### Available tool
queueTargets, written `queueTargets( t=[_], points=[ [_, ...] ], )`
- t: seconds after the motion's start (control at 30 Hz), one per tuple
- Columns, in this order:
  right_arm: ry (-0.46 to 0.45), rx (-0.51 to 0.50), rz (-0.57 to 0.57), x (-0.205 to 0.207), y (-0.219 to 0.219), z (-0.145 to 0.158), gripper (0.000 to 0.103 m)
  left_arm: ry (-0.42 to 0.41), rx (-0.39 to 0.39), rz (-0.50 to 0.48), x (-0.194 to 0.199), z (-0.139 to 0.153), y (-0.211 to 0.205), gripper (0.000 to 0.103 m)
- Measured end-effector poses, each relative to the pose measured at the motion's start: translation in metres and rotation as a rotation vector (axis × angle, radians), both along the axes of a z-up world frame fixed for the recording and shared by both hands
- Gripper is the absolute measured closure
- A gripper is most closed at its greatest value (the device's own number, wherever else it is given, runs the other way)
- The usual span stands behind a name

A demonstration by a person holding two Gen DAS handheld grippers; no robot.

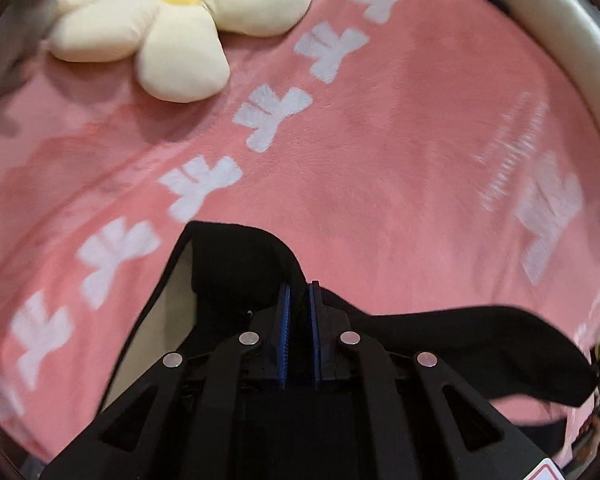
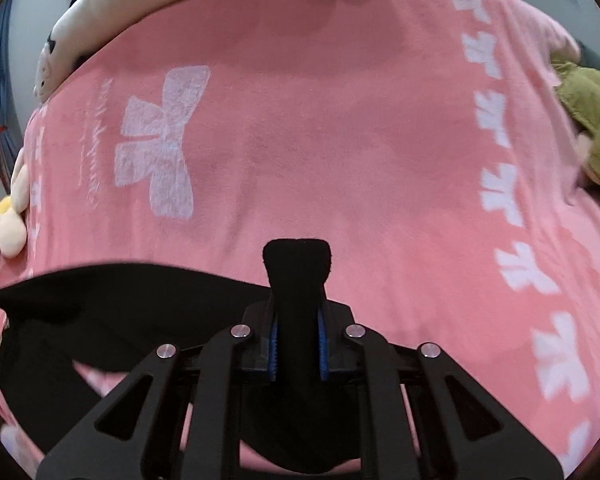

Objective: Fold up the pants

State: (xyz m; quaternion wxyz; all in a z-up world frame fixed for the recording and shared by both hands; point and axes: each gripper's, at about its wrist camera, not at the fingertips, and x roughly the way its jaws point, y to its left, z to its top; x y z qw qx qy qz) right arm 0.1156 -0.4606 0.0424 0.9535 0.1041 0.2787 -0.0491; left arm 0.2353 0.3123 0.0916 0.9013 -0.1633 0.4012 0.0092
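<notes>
Black pants point(image 2: 100, 312) hang stretched between two handheld grippers above a pink blanket point(image 2: 340, 140) printed with white bows. The left gripper point(image 1: 299, 292) has its blue-padded fingers point(image 1: 284, 320) pressed together on one edge of the pants, and the right gripper point(image 2: 297, 316) is clamped on a bunched fold of the same fabric that pokes up past its tips. On the blanket's far left edge lies a cream flower plush point(image 1: 172, 28); on its right edge sits an olive-green plush point(image 2: 592, 120).
</notes>
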Motion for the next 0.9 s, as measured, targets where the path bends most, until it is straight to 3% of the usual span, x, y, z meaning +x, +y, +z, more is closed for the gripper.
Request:
queueTargets(
  t=[0.13,0.2,0.27,0.3,0.37,0.4,0.53,0.67,0.73,0.8,0.83,0.9],
  points=[
    [0.076,-0.025,-0.022,-0.041,0.000,-0.022,0.089,0.065,0.007,-0.009,-0.065,-0.014,0.007,0.096],
    [0.148,-0.049,-0.044,-0.056,-0.001,-0.045,0.084,0.111,0.030,-0.011,-0.087,-0.029,0.006,0.088],
    [0.189,-0.080,-0.098,-0.071,0.000,-0.060,0.065,0.119,0.029,0.021,-0.108,-0.043,0.010,0.083],
    [0.192,-0.101,-0.151,-0.081,0.000,-0.062,0.061,0.107,0.010,0.041,-0.115,-0.046,0.013,0.061],
    [0.155,-0.109,-0.218,-0.101,0.000,-0.058,0.039,0.074,-0.054,0.114,-0.135,-0.048,0.019,0.021],
    [0.102,-0.086,-0.247,-0.118,0.003,-0.051,0.037,0.042,-0.095,0.150,-0.144,-0.048,0.019,0.017],
    [0.052,-0.026,-0.234,-0.151,0.022,-0.041,0.036,0.079,-0.246,0.143,-0.141,-0.067,0.011,0.017],
    [0.070,0.096,-0.173,-0.162,0.044,-0.051,0.036,0.155,-0.335,0.177,-0.106,-0.095,0.003,0.017],
    [0.081,0.165,-0.147,-0.159,0.053,-0.057,0.036,0.211,-0.423,0.216,-0.090,-0.114,0.005,0.024],
    [0.080,0.211,-0.132,-0.149,0.060,-0.058,0.036,0.227,-0.461,0.262,-0.085,-0.122,0.008,0.041],
    [0.085,0.213,-0.128,-0.141,0.063,-0.057,0.036,0.226,-0.432,0.274,-0.084,-0.120,0.007,0.048],
    [0.096,0.222,-0.130,-0.121,0.069,-0.054,0.035,0.240,-0.371,0.256,-0.084,-0.115,0.003,0.083]
  ],
)
